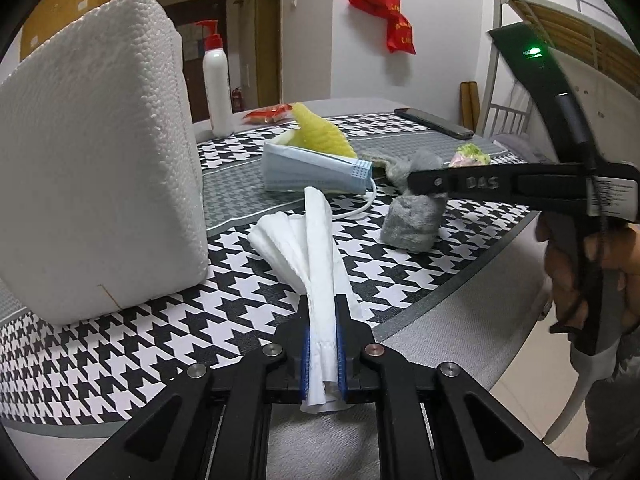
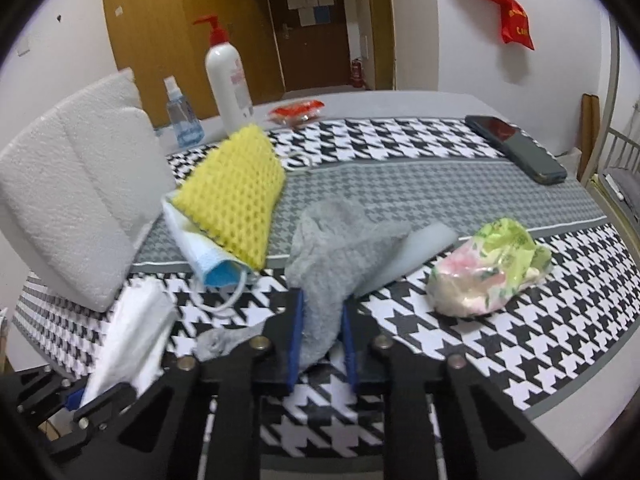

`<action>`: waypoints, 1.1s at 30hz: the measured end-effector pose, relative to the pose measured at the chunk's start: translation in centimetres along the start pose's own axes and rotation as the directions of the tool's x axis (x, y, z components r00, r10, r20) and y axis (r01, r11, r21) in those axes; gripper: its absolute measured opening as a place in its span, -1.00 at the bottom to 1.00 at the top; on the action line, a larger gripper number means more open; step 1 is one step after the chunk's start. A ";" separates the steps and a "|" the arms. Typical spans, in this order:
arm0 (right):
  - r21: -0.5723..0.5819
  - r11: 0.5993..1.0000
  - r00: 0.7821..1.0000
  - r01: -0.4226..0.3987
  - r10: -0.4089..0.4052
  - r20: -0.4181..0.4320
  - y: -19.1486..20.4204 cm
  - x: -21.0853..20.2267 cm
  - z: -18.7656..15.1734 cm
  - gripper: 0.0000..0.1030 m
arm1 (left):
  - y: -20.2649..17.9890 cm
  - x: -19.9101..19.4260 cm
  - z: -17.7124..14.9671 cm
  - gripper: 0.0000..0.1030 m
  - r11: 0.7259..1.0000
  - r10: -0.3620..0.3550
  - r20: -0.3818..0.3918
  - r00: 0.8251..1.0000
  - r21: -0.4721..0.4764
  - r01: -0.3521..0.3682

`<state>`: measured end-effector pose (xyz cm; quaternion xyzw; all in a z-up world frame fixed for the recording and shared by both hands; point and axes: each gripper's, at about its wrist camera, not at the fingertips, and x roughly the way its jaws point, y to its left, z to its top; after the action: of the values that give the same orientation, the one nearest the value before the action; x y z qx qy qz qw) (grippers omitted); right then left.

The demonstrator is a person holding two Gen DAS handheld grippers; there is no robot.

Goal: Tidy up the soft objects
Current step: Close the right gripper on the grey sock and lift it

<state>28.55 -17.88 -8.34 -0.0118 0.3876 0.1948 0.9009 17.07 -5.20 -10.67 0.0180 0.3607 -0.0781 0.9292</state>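
- Left claw (image 1: 323,336) is clenched on a folded white tissue (image 1: 316,248), whose far end fans out over the houndstooth surface (image 1: 120,360) near its front edge.
- Right claw (image 2: 322,334) is clamped on a grey cloth (image 2: 340,248), blue pads pressing both sides.
- White foam block (image 1: 96,152) stands at the left edge.
- Yellow sponge (image 2: 236,196) lies on a blue face mask (image 2: 218,266) mid-surface, beside the block.
- Green-pink plastic bag (image 2: 488,268) sits toward the right edge.
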 end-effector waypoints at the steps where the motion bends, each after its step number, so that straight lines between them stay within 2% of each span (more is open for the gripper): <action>1: -0.003 1.000 1.000 -0.002 0.002 0.012 0.1 -0.5 0.1 -0.72 | 0.1 -0.2 0.0 -0.81 1.000 -0.003 0.006 1.000 0.000 0.003; 13: 0.015 0.999 0.992 -0.034 0.032 0.125 0.4 -5.9 0.9 -0.75 | 1.2 -4.0 0.1 -0.82 1.000 0.011 0.081 0.997 -0.011 -0.010; 17: 0.027 0.996 0.986 -0.080 0.075 0.152 0.0 -7.5 1.0 -0.75 | 1.4 -5.3 0.0 -0.82 1.000 0.016 0.108 0.994 -0.014 -0.015; 19: 0.024 0.999 0.987 -0.042 0.038 0.157 0.1 -7.8 1.1 -0.75 | 1.7 -5.9 0.0 -0.82 1.000 0.027 0.116 0.993 -0.019 -0.025; 33: -0.006 0.999 0.972 -0.037 0.037 0.231 1.2 -12.1 0.4 -0.75 | 2.9 -9.4 0.2 -0.82 0.998 0.057 0.179 0.982 -0.017 -0.054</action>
<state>20.82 -20.86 0.63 0.0172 0.2800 0.2121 0.9361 10.86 -1.14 -4.24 0.0152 0.2754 -0.0512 0.9598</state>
